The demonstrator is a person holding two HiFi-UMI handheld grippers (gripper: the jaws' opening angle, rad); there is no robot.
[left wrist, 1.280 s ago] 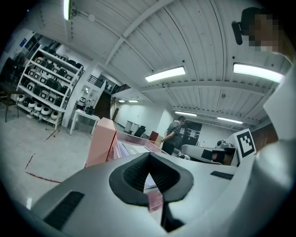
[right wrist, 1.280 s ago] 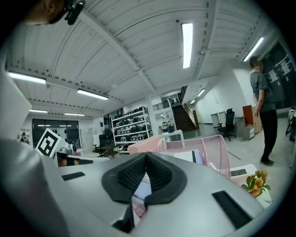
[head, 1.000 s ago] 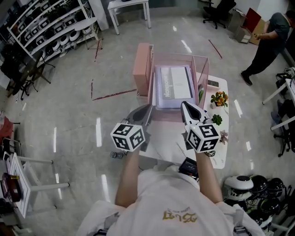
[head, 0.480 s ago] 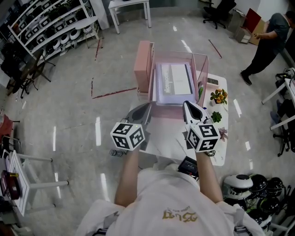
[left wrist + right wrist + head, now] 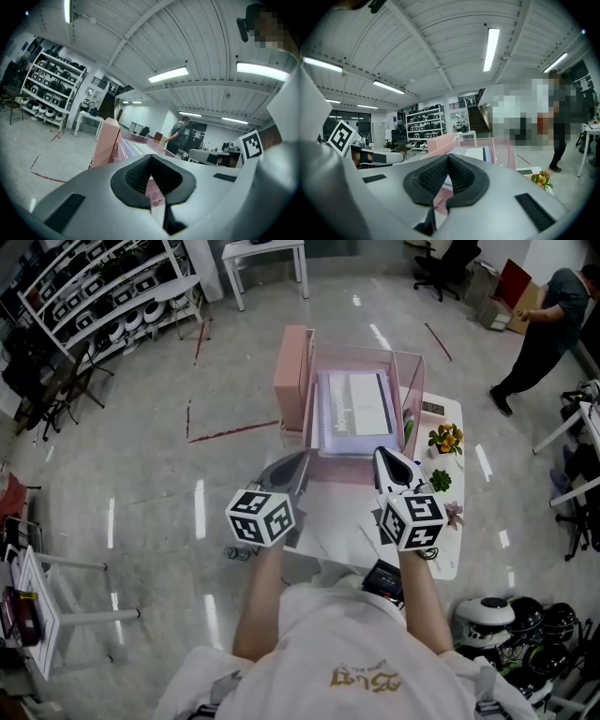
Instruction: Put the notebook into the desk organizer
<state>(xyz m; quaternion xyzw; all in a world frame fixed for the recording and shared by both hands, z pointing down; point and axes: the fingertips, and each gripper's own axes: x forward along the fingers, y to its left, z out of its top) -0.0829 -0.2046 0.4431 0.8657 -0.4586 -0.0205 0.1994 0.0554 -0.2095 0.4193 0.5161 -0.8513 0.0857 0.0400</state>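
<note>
The notebook (image 5: 354, 413), spiral-bound with a pale cover, lies flat inside the pink desk organizer (image 5: 291, 379) on the white table. Both grippers hover side by side just short of the organizer's near edge, and neither touches it. My left gripper (image 5: 302, 457) is shut with nothing in it, and so is my right gripper (image 5: 380, 454). The left gripper view shows the shut left gripper (image 5: 150, 161) with the organizer (image 5: 105, 143) behind it. In the right gripper view the notebook (image 5: 471, 153) lies beyond the shut right gripper (image 5: 447, 157).
The white table (image 5: 441, 549) carries a small pot of flowers (image 5: 446, 439), a green plant (image 5: 441, 482) and a black device (image 5: 384, 577) near me. A person (image 5: 544, 324) stands far right. Helmets (image 5: 487, 615) lie on the floor at the lower right, and shelves (image 5: 103, 296) stand at the far left.
Almost nothing has changed. Both grippers stay shut before the organizer, and the right one has drifted very slightly back towards me.
</note>
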